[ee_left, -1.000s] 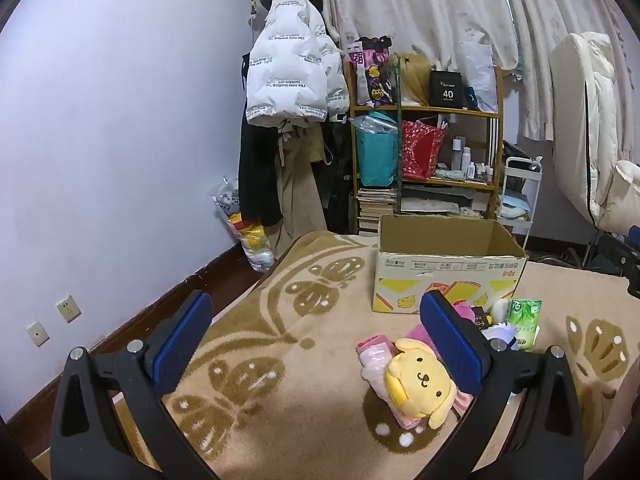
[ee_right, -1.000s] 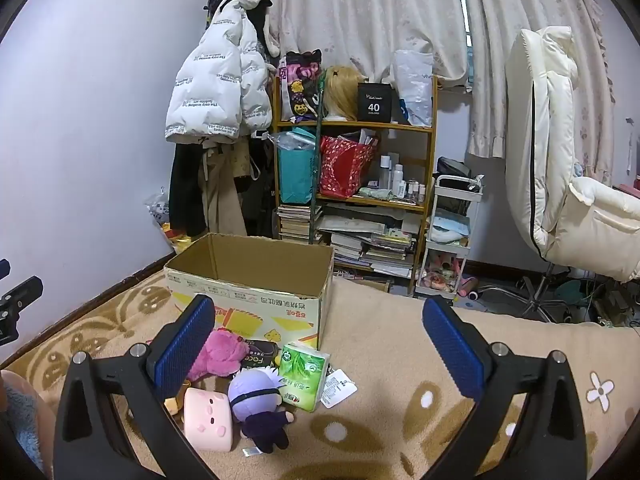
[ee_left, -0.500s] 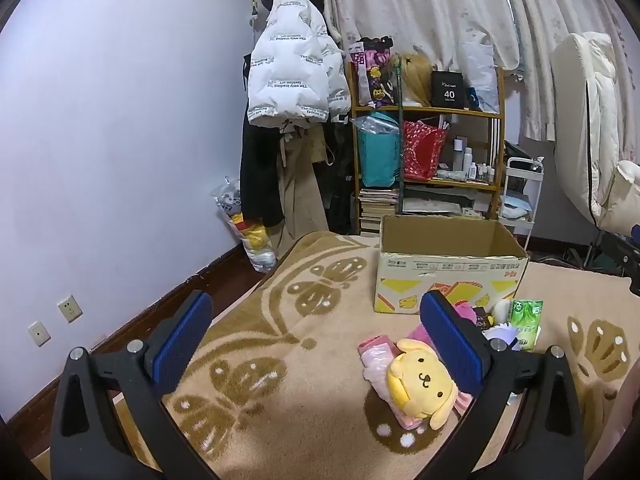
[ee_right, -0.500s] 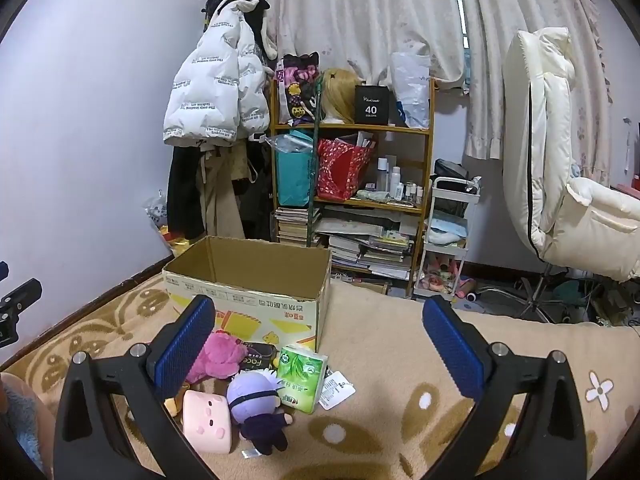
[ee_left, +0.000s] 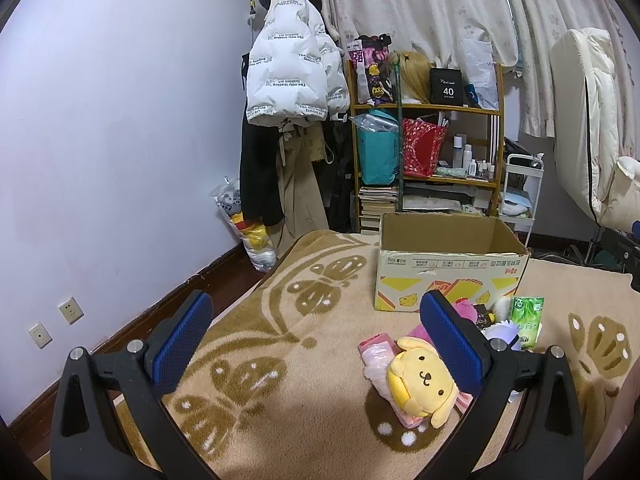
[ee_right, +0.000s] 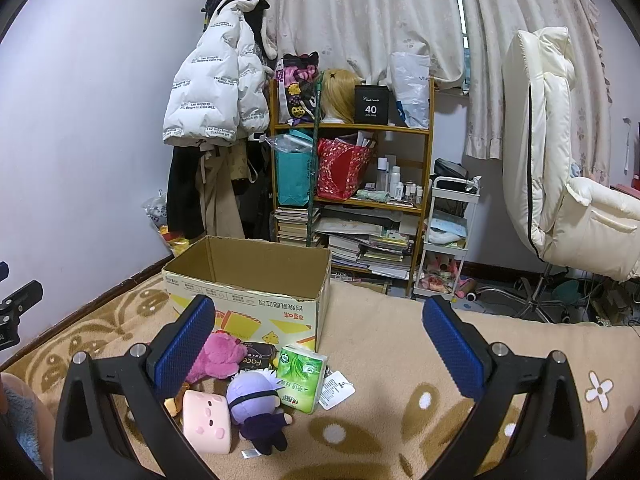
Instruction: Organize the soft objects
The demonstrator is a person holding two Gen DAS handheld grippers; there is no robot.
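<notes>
Left tool: blue pads spread wide, nothing between them, held above the patterned carpet. Right tool: pads likewise spread wide and holding nothing.

Cardboard box: open top, upright on the carpet, in front of the wooden shelf. Interior appears bare as far as both views reach; the box floor is not fully visible.

Soft objects lie in a loose cluster on the carpet, just in front of the box, all outside it:
- Yellow dog plush, lying on a pink plastic-wrapped item; nearest the left tool, just beside its right pad in the left wrist view.
- Magenta plush, close against the box front, partly hidden behind the right tool's left finger.
- Pink square plush with a face, nearest the camera in the right wrist view.
- Purple-haired doll in dark clothes, lying on its side, touching the pink square plush.
- Green tissue pack, upright, just beside the doll's head, with a white tag at its right.
- Dark packet marked "Face", between the magenta plush and the tissue pack.

Surroundings: white puffer jacket hanging by the wall left of the shelf; cream chair at right.
</notes>
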